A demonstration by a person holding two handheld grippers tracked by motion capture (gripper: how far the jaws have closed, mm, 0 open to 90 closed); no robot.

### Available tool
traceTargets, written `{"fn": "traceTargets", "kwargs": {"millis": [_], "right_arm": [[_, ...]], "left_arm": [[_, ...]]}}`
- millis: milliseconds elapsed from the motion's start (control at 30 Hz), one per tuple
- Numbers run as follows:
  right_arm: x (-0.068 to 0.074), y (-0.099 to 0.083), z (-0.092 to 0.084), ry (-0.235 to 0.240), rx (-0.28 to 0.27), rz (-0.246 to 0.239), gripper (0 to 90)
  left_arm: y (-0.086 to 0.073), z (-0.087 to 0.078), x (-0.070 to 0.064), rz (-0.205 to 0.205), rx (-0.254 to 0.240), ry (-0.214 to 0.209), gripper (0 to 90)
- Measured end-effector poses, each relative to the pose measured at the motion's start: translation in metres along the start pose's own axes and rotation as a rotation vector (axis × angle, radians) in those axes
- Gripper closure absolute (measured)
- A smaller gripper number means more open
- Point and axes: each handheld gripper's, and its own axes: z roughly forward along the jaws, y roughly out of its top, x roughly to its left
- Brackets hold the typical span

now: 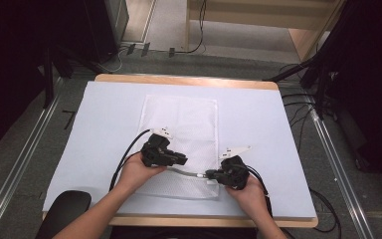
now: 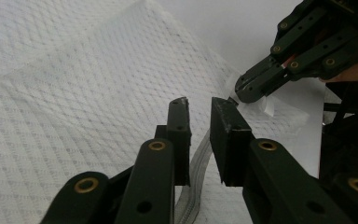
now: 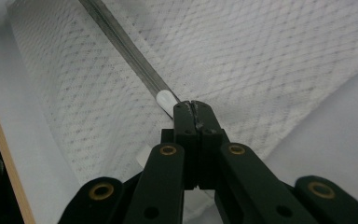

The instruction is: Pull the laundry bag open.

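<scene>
Mesh this thin is very light and very floppy, so the white mesh bag [image 1: 179, 144] will bunch up and slide on the table if you just pull on it. It lies flat on the white table cover [image 1: 258, 114], right in front of you, with its zipper [image 1: 189, 173] running along the edge nearest you. Your right gripper [image 1: 213, 174] has its jaws pressed tight together on the bag's near corner, right at the end of the zipper, where I see a little white tab [image 3: 166, 99]; I cannot tell if it pinches the tab or only the cloth beside it. Keep that pinch firm, because it holds the soft bag still. Your left gripper [image 2: 200, 109] has its jaws a small way apart, one on each side of the grey zipper tape [image 2: 198, 161], and they do not squeeze it. The tape is the stiffest part of the bag, so it is a good place to grab. The mesh itself is easy to snag or stretch, so go gently. Farther away, the rest of the bag lies smooth toward the far edge of the wooden table [image 1: 179, 79].
</scene>
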Motion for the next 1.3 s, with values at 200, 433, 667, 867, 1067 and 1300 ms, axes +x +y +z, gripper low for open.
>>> {"fn": "traceTargets", "kwargs": {"millis": [200, 433, 667, 867, 1067, 1300], "right_arm": [[-0.005, -0.003, -0.004, -0.012, -0.003, -0.004, 90.0], [-0.006, -0.006, 0.001, -0.023, 0.006, -0.051, 90.0], [-0.006, -0.009, 0.001, -0.022, -0.017, -0.098, 90.0], [-0.007, -0.010, 0.001, -0.022, -0.025, -0.102, 90.0], [-0.007, -0.010, 0.001, -0.021, -0.028, -0.094, 90.0], [-0.006, -0.010, 0.001, -0.025, -0.028, -0.100, 90.0]], "left_arm": [[-0.001, 0.011, -0.008, 0.009, 0.021, -0.004, 75.0], [0.001, 0.022, -0.016, 0.020, 0.030, -0.032, 73.6], [-0.002, 0.039, -0.019, 0.031, 0.071, -0.024, 72.8], [-0.004, 0.047, -0.018, -0.001, 0.071, -0.040, 72.5], [-0.005, 0.054, -0.018, -0.009, 0.078, -0.045, 73.1], [-0.007, 0.060, -0.020, -0.007, 0.074, -0.051, 73.0]]}}
